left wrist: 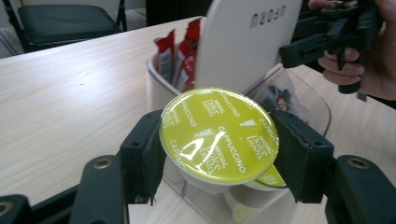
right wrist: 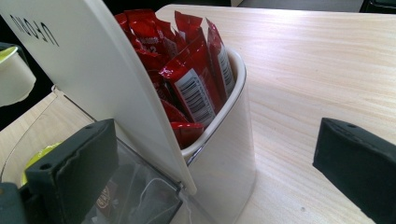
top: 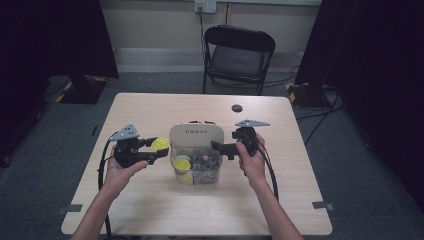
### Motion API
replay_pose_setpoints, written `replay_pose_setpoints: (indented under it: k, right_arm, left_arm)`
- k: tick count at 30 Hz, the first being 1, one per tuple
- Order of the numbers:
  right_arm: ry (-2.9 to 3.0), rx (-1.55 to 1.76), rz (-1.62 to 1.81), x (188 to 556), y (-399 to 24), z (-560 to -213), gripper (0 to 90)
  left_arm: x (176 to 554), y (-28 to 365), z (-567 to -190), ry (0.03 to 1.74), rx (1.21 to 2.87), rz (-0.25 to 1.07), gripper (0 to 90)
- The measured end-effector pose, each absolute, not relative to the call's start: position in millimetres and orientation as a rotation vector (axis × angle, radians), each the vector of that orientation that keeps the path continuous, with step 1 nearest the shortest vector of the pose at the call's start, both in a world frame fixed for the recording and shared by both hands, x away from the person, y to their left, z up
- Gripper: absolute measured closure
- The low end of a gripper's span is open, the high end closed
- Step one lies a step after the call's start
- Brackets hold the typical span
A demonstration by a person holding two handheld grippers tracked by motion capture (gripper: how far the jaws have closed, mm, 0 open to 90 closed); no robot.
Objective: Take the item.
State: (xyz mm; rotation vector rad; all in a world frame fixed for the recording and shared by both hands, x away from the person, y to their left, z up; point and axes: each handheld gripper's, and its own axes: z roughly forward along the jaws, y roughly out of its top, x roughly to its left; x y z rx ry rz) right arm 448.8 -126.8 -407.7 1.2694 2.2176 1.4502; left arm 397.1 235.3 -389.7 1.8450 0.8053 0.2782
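Your left gripper (left wrist: 219,154) clamps a yellow-lidded coffee capsule (left wrist: 218,135) by its rim, one black pad on each side. The capsule's foil lid tilts up toward the gripper's camera, and its white cup body points down and away. You hold it above the table (top: 150,200), just left of the clear organiser box (top: 196,167). Your right gripper (right wrist: 215,163) stands with its jaws spread wide, straddling the box's raised white lid (right wrist: 93,70) and the cream compartment of red sachets (right wrist: 191,79), gripping nothing.
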Motion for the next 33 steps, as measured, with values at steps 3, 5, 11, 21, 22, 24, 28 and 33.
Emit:
replay_pose_setpoints:
  k: [3,5,11,21,22,24,28,33]
  right_arm:
    - [2.219,1.27,1.452,449,-128,-407,0.0]
    - [2.219,1.271,1.451,449,-128,-407,0.0]
    - [2.22,1.271,1.449,449,-128,-407,0.0]
    - [2.215,1.271,1.458,450,-129,-406,0.0]
    - [2.218,1.271,1.461,450,-129,-406,0.0]
    - [2.22,1.273,1.464,450,-129,-406,0.0]
    - [2.222,1.271,1.459,450,-129,-407,0.0]
    - [2.22,1.271,1.457,450,-129,-407,0.0]
  left_arm:
    - [398,241,-390,0.82,1.845,0.289,38.4]
    - [400,245,-391,0.826,1.841,0.291,38.4]
    - [404,256,-393,0.858,1.844,0.298,38.4]
    - [409,271,-398,0.888,1.857,0.318,38.4]
    - [410,272,-400,0.889,1.854,0.321,38.4]
    - [411,274,-401,0.9,1.862,0.325,38.4]
    - [414,279,-406,0.92,1.865,0.328,38.4]
    - [418,287,-414,0.956,1.869,0.336,38.4]
